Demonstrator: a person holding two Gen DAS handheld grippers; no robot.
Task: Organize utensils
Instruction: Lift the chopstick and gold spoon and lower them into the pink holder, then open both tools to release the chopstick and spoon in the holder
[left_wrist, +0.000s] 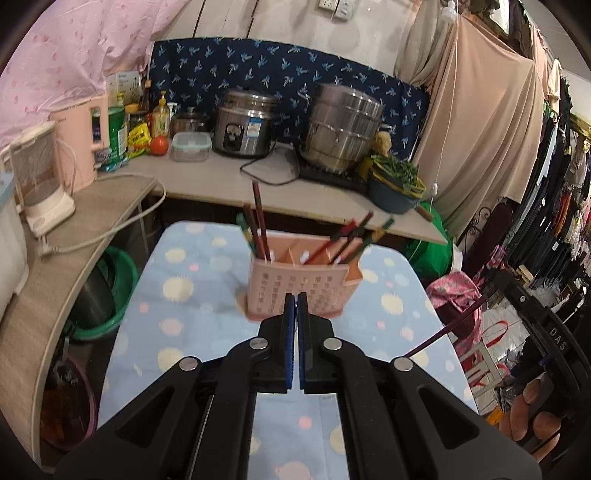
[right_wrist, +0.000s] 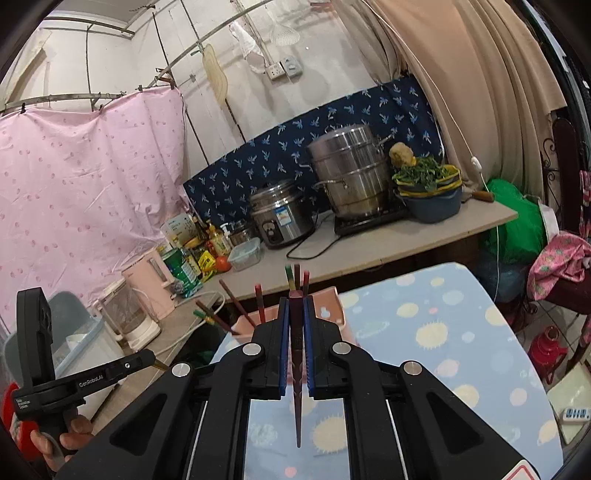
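From the left wrist view, the left gripper (left_wrist: 296, 295) is sitting at the centre with its blue pads pressed together and nothing between them. Just beyond the tips, toward twelve o'clock, a pink utensil holder (left_wrist: 295, 284) is standing upright on a table covered with a pale blue dotted cloth (left_wrist: 192, 295). Dark red chopsticks (left_wrist: 258, 221) are leaning in its left compartment, and more chopsticks (left_wrist: 351, 240) are slanting out of the right one toward two o'clock. At four o'clock a single dark chopstick (left_wrist: 454, 325) is reaching in from the right edge, where part of the other gripper's black body shows. Behind the table a counter (left_wrist: 229, 177) is carrying a rice cooker (left_wrist: 245, 127) at eleven o'clock and a steel steamer pot (left_wrist: 345, 127) at one o'clock.

From the right wrist view, the right gripper (right_wrist: 296, 299) is clamping a dark red chopstick (right_wrist: 297, 387) lengthwise between its pads, the thin end running back toward six o'clock. The pink holder (right_wrist: 328, 306) is lying directly behind the tips, mostly hidden, with chopstick ends (right_wrist: 295, 277) rising above it at twelve o'clock. At eight o'clock the left gripper (right_wrist: 110, 369) is showing side on, a hand (right_wrist: 55, 439) gripping its handle. The steamer pot (right_wrist: 351, 173) is standing at one o'clock.
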